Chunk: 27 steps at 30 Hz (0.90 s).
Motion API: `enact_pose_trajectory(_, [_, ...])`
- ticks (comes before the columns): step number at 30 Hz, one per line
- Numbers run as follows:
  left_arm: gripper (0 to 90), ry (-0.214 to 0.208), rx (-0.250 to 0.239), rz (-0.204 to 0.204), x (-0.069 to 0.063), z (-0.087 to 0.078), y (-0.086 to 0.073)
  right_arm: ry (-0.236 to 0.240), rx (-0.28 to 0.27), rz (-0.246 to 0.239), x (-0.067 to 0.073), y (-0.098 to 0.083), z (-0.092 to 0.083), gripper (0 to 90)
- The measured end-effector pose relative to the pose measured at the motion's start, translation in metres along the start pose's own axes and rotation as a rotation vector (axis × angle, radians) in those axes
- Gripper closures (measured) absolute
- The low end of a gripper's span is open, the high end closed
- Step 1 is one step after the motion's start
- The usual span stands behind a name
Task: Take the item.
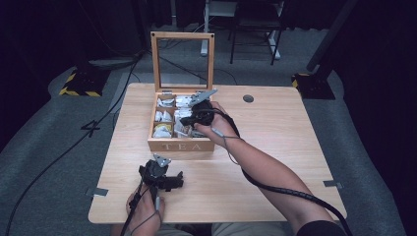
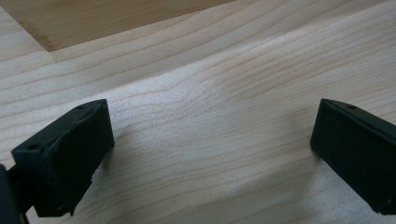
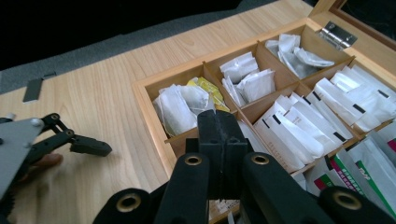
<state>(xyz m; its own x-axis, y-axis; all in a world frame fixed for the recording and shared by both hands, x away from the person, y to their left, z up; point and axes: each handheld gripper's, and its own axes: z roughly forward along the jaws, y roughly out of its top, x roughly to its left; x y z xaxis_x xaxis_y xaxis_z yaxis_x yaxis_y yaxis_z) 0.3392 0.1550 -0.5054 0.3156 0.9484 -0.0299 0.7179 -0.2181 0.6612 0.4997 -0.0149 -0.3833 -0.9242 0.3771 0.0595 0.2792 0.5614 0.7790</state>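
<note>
The wooden tea box (image 1: 181, 145) sits at the middle of the high view, its glass-paned lid (image 1: 182, 61) standing upright behind it and "TEA" lettered on its front wall. Your right claw (image 1: 189, 121) hovers over the box's right-hand compartments. The right gripper view adds what the high view blurs: that claw (image 3: 223, 122), at bottom centre, has its jaws pressed together, and a scrap of white paper peeks out below them, though you cannot tell whether it is pinched. Beyond it lie white sachets (image 3: 299, 128) with black tabs at right, round white tea bags (image 3: 180, 107) and a yellow packet (image 3: 208, 89) at centre. Your left claw (image 1: 173, 181) rests low on the worktop (image 1: 275, 147) at lower left of the high view. The left gripper view shows its jaws spread wide over bare wood (image 2: 210, 116), nothing between them.
</note>
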Motion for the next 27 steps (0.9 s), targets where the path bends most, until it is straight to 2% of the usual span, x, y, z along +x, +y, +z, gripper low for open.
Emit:
enact_pose_trajectory(6, [0.0,-0.004,0.001,0.002,0.000,0.000,0.000,0.015,-0.053,0.008,0.001,0.000,-0.016,90.0])
enact_pose_trajectory(9, [0.0,-0.003,0.003,0.004,0.000,0.000,0.000,0.040,-0.083,0.023,0.004,-0.001,-0.026,90.0])
enact_pose_trajectory(14, [0.0,-0.002,0.001,0.006,0.000,0.000,0.000,0.068,-0.124,0.018,0.011,-0.004,-0.047,90.0])
enact_pose_trajectory(15, [0.0,-0.002,0.001,0.006,0.000,0.000,0.000,0.068,-0.124,0.018,0.011,-0.004,-0.047,90.0])
enact_pose_trajectory(16, [0.0,-0.002,0.002,0.006,0.000,0.000,0.000,0.072,-0.140,0.012,0.012,-0.005,-0.055,90.0])
enact_pose_trajectory(23, [0.0,-0.003,0.000,0.002,0.000,0.000,0.000,0.063,-0.168,0.009,0.011,-0.015,-0.078,90.0])
enact_pose_trajectory(24, [0.0,-0.002,0.000,0.002,0.000,0.000,0.000,0.057,-0.179,0.015,0.009,-0.020,-0.086,90.0])
enact_pose_trajectory(27, [0.0,-0.004,0.000,0.000,0.000,0.000,0.000,0.048,-0.188,0.026,0.006,-0.025,-0.094,90.0])
